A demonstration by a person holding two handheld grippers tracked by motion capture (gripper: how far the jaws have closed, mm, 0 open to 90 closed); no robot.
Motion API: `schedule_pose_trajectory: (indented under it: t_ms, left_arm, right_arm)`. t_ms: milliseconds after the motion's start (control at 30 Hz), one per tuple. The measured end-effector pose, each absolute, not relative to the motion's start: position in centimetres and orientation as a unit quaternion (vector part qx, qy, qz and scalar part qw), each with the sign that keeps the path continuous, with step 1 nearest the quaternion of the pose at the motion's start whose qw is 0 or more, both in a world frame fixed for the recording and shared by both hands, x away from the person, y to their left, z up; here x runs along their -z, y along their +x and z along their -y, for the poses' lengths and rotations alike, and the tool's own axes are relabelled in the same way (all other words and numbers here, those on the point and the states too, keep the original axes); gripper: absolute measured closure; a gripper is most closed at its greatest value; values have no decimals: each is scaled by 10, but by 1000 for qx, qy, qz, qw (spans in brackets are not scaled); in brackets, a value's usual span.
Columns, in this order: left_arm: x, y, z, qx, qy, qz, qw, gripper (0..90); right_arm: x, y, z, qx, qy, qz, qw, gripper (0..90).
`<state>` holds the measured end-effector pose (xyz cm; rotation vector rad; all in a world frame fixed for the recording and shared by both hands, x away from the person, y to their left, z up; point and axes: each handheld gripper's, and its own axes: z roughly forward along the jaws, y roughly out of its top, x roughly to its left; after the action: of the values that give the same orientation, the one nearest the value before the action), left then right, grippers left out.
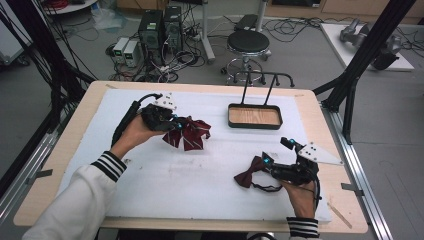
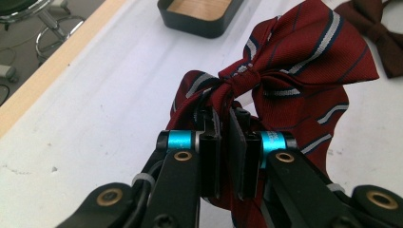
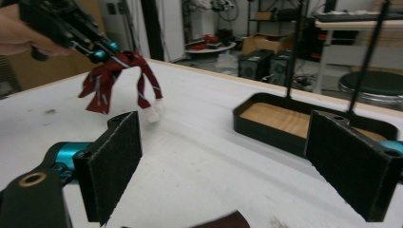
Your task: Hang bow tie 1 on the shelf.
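— High view first: any containers on the white foam-covered table (image 1: 165, 185)?

— One. Black rectangular tray w/ wooden floor (image 1: 254, 117), far centre-right, tall black wire handle rising behind it. Nothing lying in it; right gripper view shows the same bare wood.

— Labels, writing?

— None readable; too small/blurred.

— Grippers?

— Left gripper (image 2: 222, 121): jaws nearly together, clamped on the dark red bow tie w/ grey-navy stripes (image 2: 290, 71) just below its knot; tie lifted off the table, left of the tray. Right gripper (image 3: 228, 166): jaws wide apart, nothing btwn them, low over the table nr the front right.

— Anything else?

— Plain maroon bow tie w/ black strap (image 1: 248, 175) flat on the foam, just beside the right gripper's tips.
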<state>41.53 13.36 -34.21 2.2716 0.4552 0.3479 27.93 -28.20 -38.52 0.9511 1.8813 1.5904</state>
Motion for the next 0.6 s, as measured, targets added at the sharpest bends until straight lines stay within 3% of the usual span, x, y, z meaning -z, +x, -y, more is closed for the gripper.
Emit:
schedule_pose_trajectory:
  t_ms: [600]
  left_arm:
    - [327, 401, -118, -145, 885, -193, 398, 829]
  right_arm:
    - [345, 305, 249, -569, 276, -747, 205, 114]
